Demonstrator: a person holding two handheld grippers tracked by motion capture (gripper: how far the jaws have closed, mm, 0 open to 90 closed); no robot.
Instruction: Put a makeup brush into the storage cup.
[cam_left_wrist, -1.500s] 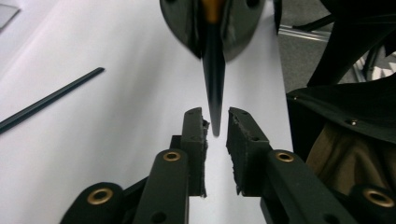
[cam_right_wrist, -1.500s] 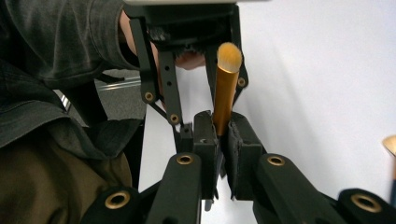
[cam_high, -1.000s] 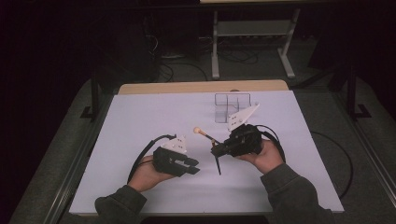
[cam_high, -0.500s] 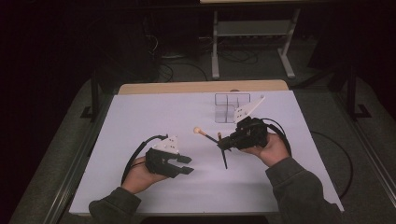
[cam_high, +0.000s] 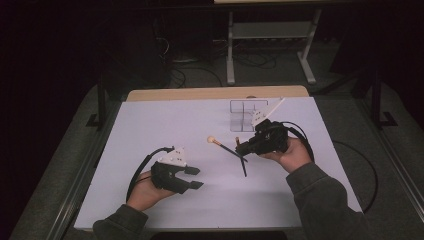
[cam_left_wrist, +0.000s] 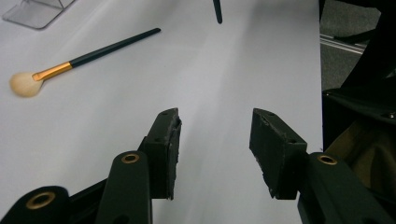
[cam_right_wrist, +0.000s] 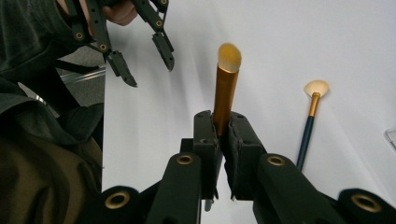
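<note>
The right gripper (cam_right_wrist: 223, 126) is gripping 1 makeup brush (cam_right_wrist: 226, 88) for the clear organizer (cam_high: 245, 115); the left gripper's (cam_left_wrist: 215, 140) fingers are gaping, empty.

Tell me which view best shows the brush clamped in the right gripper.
The right gripper view: the held brush stands sharp between the shut jaws, gold ferrule and tip clear. The high view shows its dark handle below the right gripper; the left gripper view just the handle's end.

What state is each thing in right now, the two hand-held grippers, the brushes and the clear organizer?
Left hand-held gripper: open, empty, above the table.
Right hand-held gripper: shut on the gold-handled brush.
Gold-handled brush: clamped at its ferrule, bristles pointing away from the jaws.
Dark-handled brush: lying flat on the table, untouched.
Clear organizer: on the table's far side; contents cannot be told.
</note>
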